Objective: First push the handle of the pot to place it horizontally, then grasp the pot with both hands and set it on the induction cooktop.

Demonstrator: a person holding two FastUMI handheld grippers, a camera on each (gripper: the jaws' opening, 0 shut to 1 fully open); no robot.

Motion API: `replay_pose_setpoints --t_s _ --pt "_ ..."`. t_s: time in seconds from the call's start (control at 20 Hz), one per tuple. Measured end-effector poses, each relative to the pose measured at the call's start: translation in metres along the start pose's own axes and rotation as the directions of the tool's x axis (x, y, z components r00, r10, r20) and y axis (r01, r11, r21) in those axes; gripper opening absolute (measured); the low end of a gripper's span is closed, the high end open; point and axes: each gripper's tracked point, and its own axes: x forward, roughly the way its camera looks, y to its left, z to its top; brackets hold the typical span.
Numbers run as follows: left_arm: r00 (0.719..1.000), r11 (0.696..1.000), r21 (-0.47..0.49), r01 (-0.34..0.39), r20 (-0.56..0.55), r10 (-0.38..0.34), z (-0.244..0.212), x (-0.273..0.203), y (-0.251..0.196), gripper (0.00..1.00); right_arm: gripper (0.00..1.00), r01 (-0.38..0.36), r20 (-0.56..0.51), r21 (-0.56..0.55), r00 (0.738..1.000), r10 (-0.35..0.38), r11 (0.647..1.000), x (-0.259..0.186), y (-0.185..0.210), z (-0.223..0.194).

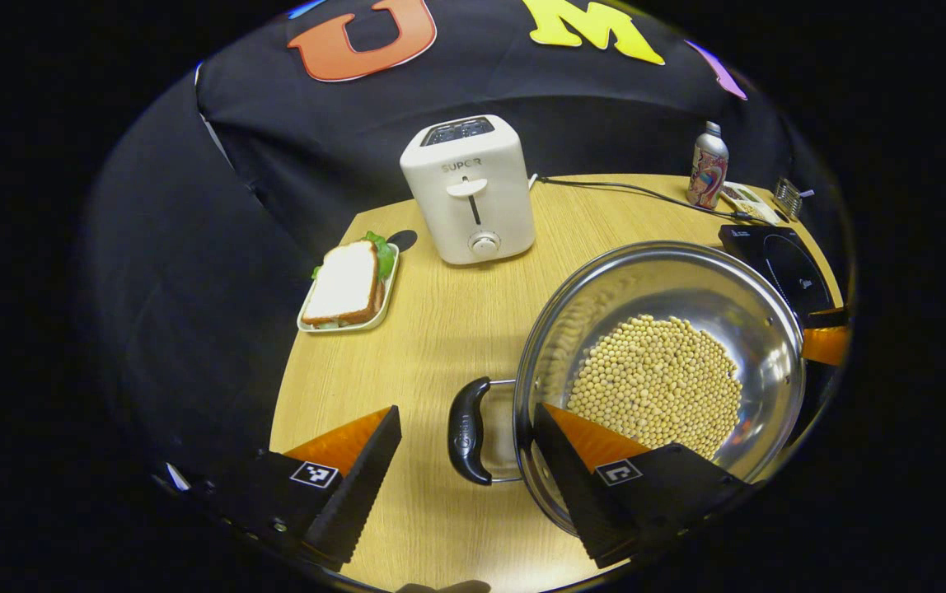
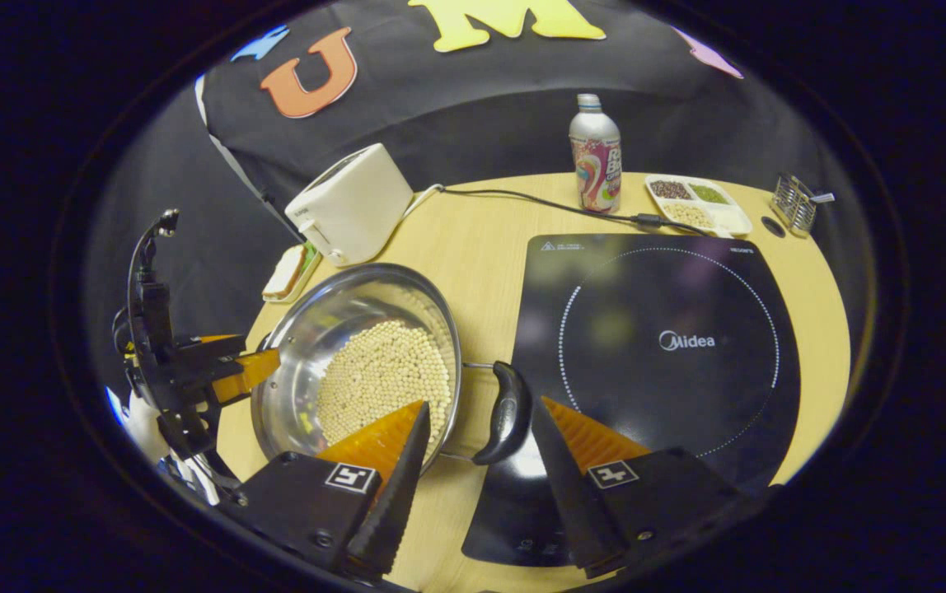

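- The table [image 2: 473,239] carries everything; the cooktop [image 2: 662,346] lies flat on it, bare, with the pot [image 1: 662,362] just beside its edge, not yet on it.
- The pot stands upright on the table and holds a layer of pale beans [image 1: 658,383] across its bottom.
- Both pot handles already lie level, so the pushing step looks done and the two-handed grasp is in hand.
- The left gripper [image 1: 465,445] is spread wide around the near handle [image 1: 469,428], one finger outside, one over the pot rim, neither pressing.
- The right gripper [image 2: 480,441] likewise straddles the other handle [image 2: 506,412], fingers apart, holding nothing.
- Next move, by my reading: close both on the handles together, lift level so the beans stay put, and carry the pot sideways onto the cooktop ring.
- Smaller things: a toaster [image 1: 469,189], a sandwich on a tray [image 1: 347,288], a bottle [image 2: 595,165], and a divided dish [image 2: 700,204] of grains.
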Motion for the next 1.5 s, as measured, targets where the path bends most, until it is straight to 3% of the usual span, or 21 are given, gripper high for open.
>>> replay_pose_setpoints --t_s 0.15,0.3,0.35,0.4,0.5,0.55,0.6,0.65,0.7,0.75,0.8,0.85,0.9,0.95,1.05,1.15,1.2,1.25,1.3,1.35,1.5 --pt "0.998 0.999 0.004 0.051 -0.029 -0.051 -0.002 0.006 -0.008 0.81 0.8 -0.004 -0.026 0.024 1.0 0.004 1.0 0.008 0.004 -0.008" --pt "0.997 0.998 0.039 0.057 -0.051 -0.055 -0.003 0.006 -0.016 0.68 0.65 0.017 -0.006 0.041 1.0 -0.017 0.999 0.016 0.0 -0.003" --pt "0.997 0.998 0.046 0.052 -0.06 -0.049 -0.003 0.005 -0.016 0.68 0.65 0.017 -0.002 0.044 1.0 -0.017 0.999 0.011 0.0 -0.004" --pt "0.997 0.998 0.05 0.049 -0.067 -0.046 -0.004 0.004 -0.016 0.78 0.63 0.019 -0.005 0.044 1.0 -0.018 0.999 0.012 0.0 -0.005" --pt "0.995 0.998 0.056 0.037 -0.09 -0.032 -0.005 0.005 -0.016 0.77 0.65 0.043 -0.022 0.031 0.999 -0.042 0.999 0.015 0.002 -0.005" --pt "0.995 0.998 0.06 0.03 -0.102 -0.023 -0.006 0.005 -0.016 0.68 0.64 0.066 -0.041 0.013 0.997 -0.065 0.998 0.014 0.001 -0.006" --pt "0.994 0.998 0.061 0.023 -0.111 -0.016 -0.006 0.005 -0.016 0.78 0.61 0.092 -0.056 0.011 0.994 -0.092 0.996 0.014 0.0 -0.006" --pt "0.994 0.998 0.061 0.019 -0.11 -0.012 -0.006 0.005 -0.016 0.78 0.64 0.117 -0.062 0.013 0.991 -0.116 0.993 0.015 0.0 -0.006" --pt "0.994 0.998 0.059 0.016 -0.111 -0.01 -0.006 0.009 -0.013 0.77 0.62 0.14 -0.069 0.009 0.988 -0.139 0.99 0.017 0.001 -0.006" --pt "0.994 0.998 0.058 0.015 -0.108 -0.009 -0.005 0.009 -0.013 0.68 0.61 0.16 -0.072 0.0 0.985 -0.16 0.987 0.017 0.0 -0.005" --pt "0.994 0.998 0.057 0.012 -0.112 -0.005 -0.006 0.008 -0.013 0.77 0.6 0.182 -0.082 -0.005 0.98 -0.182 0.983 0.017 0.0 -0.006" --pt "0.994 0.998 0.057 0.007 -0.109 -0.001 -0.005 0.01 -0.013 0.77 0.6 0.203 -0.096 0.001 0.975 -0.202 0.979 0.018 0.0 -0.006" --pt "0.994 0.998 0.059 0.007 -0.112 -0.001 -0.005 0.009 -0.013 0.66 0.61 0.219 -0.119 0.01 0.969 -0.216 0.976 0.019 0.0 -0.006" --pt "0.994 0.999 0.054 0.005 -0.111 0.001 -0.006 0.007 -0.013 0.76 0.58 0.227 -0.143 0.026 0.965 -0.221 0.974 0.018 0.001 -0.004" --pt "0.995 0.999 0.043 0.001 -0.096 0.004 -0.002 0.0 -0.017 0.64 0.57 0.212 -0.147 0.045 0.968 -0.203 0.976 0.018 0.002 -0.003" --pt "0.997 0.999 0.037 0.008 -0.081 -0.005 -0.001 -0.006 -0.018 0.72 0.55 0.197 -0.134 0.051 0.973 -0.189 0.979 0.017 -0.001 -0.004" --pt "0.997 0.999 0.036 0.011 -0.073 -0.008 0.001 -0.007 -0.018 0.61 0.53 0.192 -0.124 0.051 0.975 -0.185 0.98 0.015 -0.001 -0.004" --pt "0.998 0.999 0.036 0.012 -0.066 -0.009 0.002 -0.006 -0.015 0.72 0.52 0.186 -0.108 0.047 0.978 -0.181 0.981 0.01 -0.001 -0.002" --pt "0.998 0.999 0.034 0.014 -0.057 -0.012 0.003 -0.01 -0.015 0.72 0.55 0.183 -0.086 0.034 0.98 -0.179 0.983 0.006 0.0 0.001" --pt "0.999 0.999 0.033 0.016 -0.046 -0.015 0.005 -0.015 -0.015 0.62 0.54 0.182 -0.06 0.017 0.982 -0.18 0.983 -0.002 0.0 0.006" --pt "0.999 1.0 0.004 0.019 -0.032 -0.019 0.009 -0.028 -0.018 0.61 0.52 0.187 -0.01 -0.02 0.982 -0.188 0.982 -0.018 0.0 0.017"
